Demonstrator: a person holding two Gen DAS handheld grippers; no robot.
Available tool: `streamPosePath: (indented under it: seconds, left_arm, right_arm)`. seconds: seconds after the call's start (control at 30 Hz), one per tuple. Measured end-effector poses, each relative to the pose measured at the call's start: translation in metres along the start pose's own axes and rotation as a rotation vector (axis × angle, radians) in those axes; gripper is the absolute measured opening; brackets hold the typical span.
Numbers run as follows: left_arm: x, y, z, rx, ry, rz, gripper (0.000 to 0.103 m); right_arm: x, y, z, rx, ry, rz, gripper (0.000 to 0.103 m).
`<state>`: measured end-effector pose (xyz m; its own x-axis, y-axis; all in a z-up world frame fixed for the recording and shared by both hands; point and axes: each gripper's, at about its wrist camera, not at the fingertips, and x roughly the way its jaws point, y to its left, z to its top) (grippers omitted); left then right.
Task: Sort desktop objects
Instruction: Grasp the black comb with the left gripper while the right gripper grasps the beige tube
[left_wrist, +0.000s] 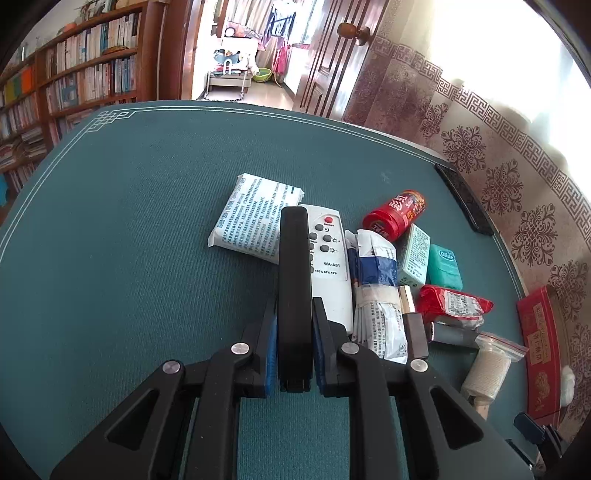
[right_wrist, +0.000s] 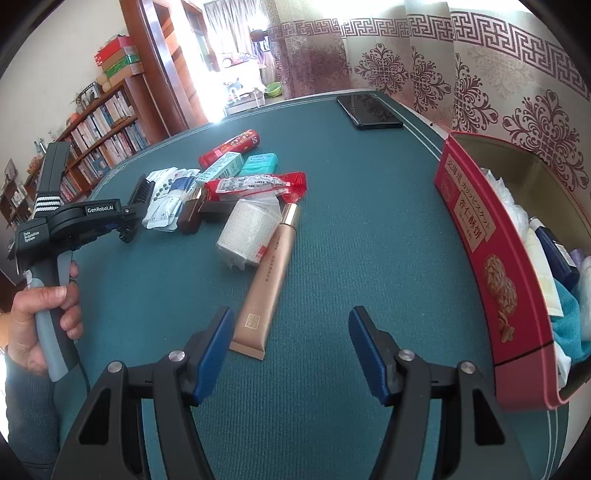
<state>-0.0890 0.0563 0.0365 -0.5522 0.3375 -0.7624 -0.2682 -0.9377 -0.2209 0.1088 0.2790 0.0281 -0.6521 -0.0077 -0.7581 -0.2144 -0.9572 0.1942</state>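
Note:
My left gripper (left_wrist: 294, 310) is shut on a long black comb (left_wrist: 293, 280), which stands on edge on the green table mat (left_wrist: 129, 258) beside a white remote (left_wrist: 330, 266). In the right wrist view the same comb (right_wrist: 142, 192) shows its teeth at the left gripper's tip, and a person's hand (right_wrist: 44, 314) holds that gripper's handle. My right gripper (right_wrist: 290, 317) is open over bare mat, with nothing between its fingers. A gold tube (right_wrist: 266, 280) lies just beside its left finger. The red box (right_wrist: 491, 258) at the right holds several items.
A white tissue pack (left_wrist: 255, 218), a red can (left_wrist: 395, 214), a green Glide box (left_wrist: 445, 266), a red packet (left_wrist: 454, 304), paper sachets (left_wrist: 376, 295) and a bagged white roll (right_wrist: 245, 229) crowd together. A black phone (right_wrist: 369, 107) lies at the far edge.

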Motion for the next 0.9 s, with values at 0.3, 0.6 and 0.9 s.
streamPosePath:
  seconds: [0.3, 0.6, 0.9]
  left_arm:
    - [-0.025, -0.01, -0.003, 0.005, -0.032, -0.045, 0.017]
    - [-0.021, -0.016, -0.002, 0.004, -0.023, -0.07, 0.018]
    - [-0.021, -0.02, -0.004, 0.019, -0.019, -0.076, 0.018]
  right_arm:
    - [0.022, 0.004, 0.013, 0.003, 0.047, -0.004, 0.069]
    - [0.055, 0.023, 0.034, -0.107, 0.072, -0.085, 0.058]
    - [0.056, 0.014, 0.036, -0.138, 0.038, -0.143, 0.03]
